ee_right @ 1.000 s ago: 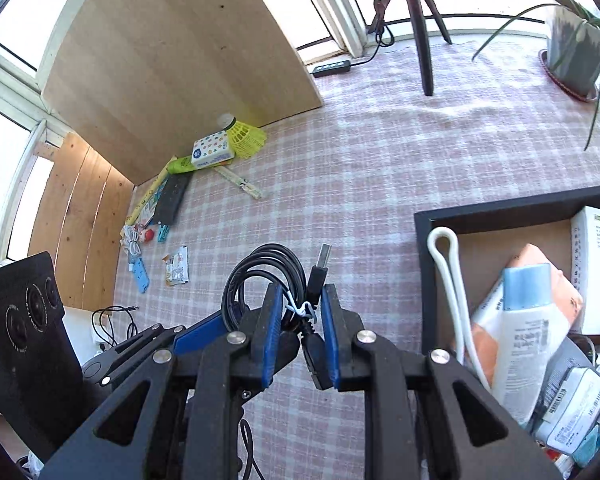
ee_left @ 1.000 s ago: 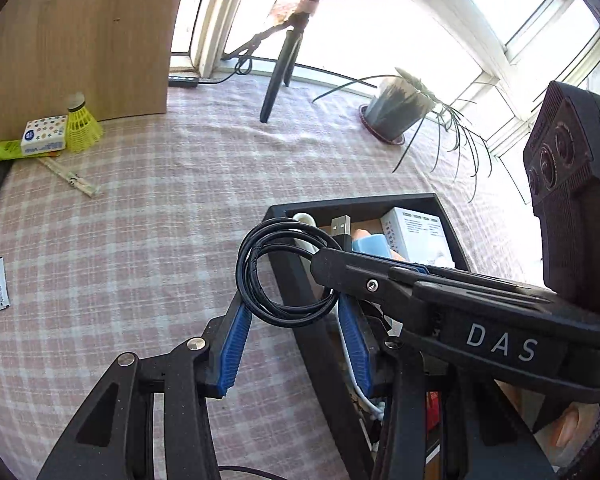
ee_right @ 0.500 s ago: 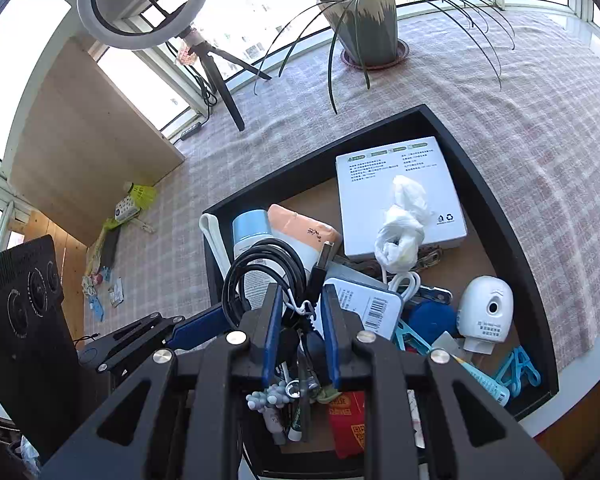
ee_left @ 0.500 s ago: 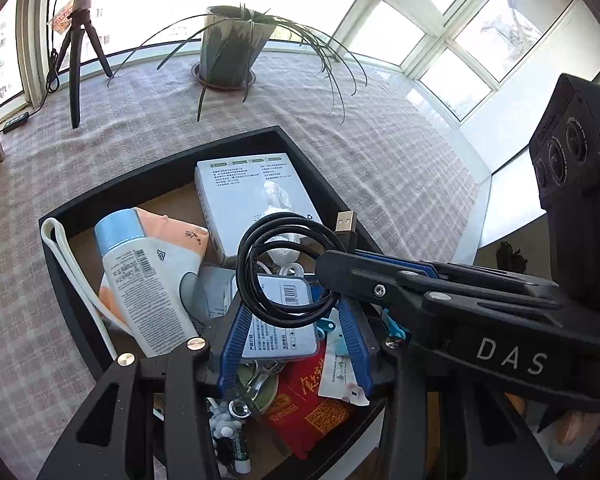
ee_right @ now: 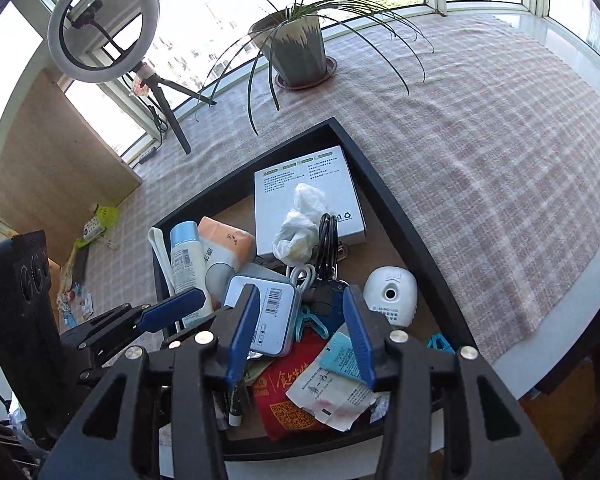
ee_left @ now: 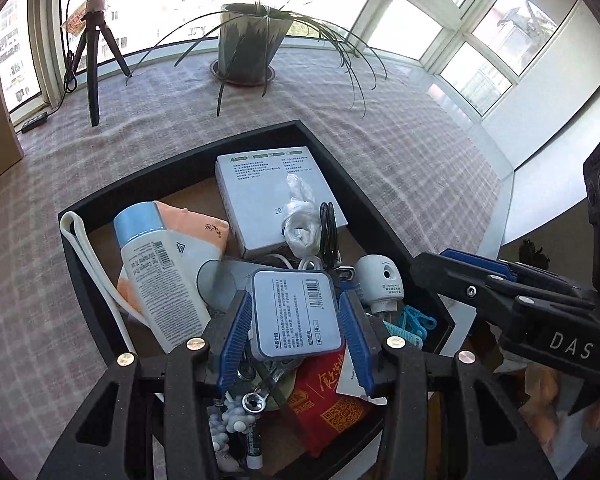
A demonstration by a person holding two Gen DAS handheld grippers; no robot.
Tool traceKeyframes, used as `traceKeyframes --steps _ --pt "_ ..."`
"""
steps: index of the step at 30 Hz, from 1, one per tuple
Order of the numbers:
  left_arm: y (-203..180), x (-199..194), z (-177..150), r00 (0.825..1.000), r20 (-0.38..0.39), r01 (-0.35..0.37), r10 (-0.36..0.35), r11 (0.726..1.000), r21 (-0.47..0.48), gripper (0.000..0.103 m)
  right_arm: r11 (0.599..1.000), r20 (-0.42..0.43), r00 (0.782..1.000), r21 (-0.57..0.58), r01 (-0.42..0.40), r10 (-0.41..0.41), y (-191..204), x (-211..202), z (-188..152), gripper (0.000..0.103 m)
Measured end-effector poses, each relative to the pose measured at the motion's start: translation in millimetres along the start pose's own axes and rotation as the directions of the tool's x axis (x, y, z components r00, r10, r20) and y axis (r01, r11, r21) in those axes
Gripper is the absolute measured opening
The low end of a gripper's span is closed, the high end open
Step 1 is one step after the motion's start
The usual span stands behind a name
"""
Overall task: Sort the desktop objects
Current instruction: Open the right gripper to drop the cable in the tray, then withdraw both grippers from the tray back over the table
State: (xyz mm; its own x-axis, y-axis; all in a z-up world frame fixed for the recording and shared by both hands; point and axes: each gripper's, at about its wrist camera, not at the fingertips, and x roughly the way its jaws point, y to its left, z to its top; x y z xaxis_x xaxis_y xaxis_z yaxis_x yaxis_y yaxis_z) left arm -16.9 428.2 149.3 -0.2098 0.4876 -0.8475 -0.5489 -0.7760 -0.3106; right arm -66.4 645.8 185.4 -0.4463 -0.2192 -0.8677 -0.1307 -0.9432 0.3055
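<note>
Both grippers hang over the black tray (ee_right: 400, 216) on the checked tablecloth (ee_right: 500, 140); right gripper (ee_right: 300, 332) jaws are opening with nothing between the pads, and left gripper (ee_left: 296, 336) stands apart and empty above a grey labelled case (ee_left: 296, 312). The coiled black cable (ee_right: 328, 240) lies in the tray, leaning against the white box (ee_right: 308, 184) beside a crumpled plastic bag (ee_right: 300, 224), clear of both tools.
</note>
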Motion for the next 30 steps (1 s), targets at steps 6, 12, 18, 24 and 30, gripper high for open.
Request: traceKeyframes --steps 6,12,18,24,30 --pt "28 -30 -11 0.995 0.049 -0.082 0.083 0.996 -0.027 0.044 0.998 0.012 1.0 -0.062 0.003 -0.002 23 3 -9 0.044" --pt "61 -62 -26 0.982 0.092 -0.159 0.165 0.985 -0.074 0.044 0.992 0.011 0.999 -0.119 -0.029 0.031 57 7 -17 0.044" --pt "102 -83 -41 0.968 0.097 -0.216 0.231 0.966 -0.144 0.044 0.981 0.018 0.998 -0.182 -0.063 0.068 101 14 -22 0.047" --pt "154 -95 -66 0.957 0.064 -0.26 0.281 0.938 -0.229 0.044 0.965 -0.007 0.995 -0.244 -0.096 0.097 145 31 -30 0.05" --pt "211 -111 -92 0.945 0.029 -0.3 0.326 0.898 -0.321 0.044 0.948 -0.058 0.991 -0.287 -0.136 0.124 185 54 -40 0.05"
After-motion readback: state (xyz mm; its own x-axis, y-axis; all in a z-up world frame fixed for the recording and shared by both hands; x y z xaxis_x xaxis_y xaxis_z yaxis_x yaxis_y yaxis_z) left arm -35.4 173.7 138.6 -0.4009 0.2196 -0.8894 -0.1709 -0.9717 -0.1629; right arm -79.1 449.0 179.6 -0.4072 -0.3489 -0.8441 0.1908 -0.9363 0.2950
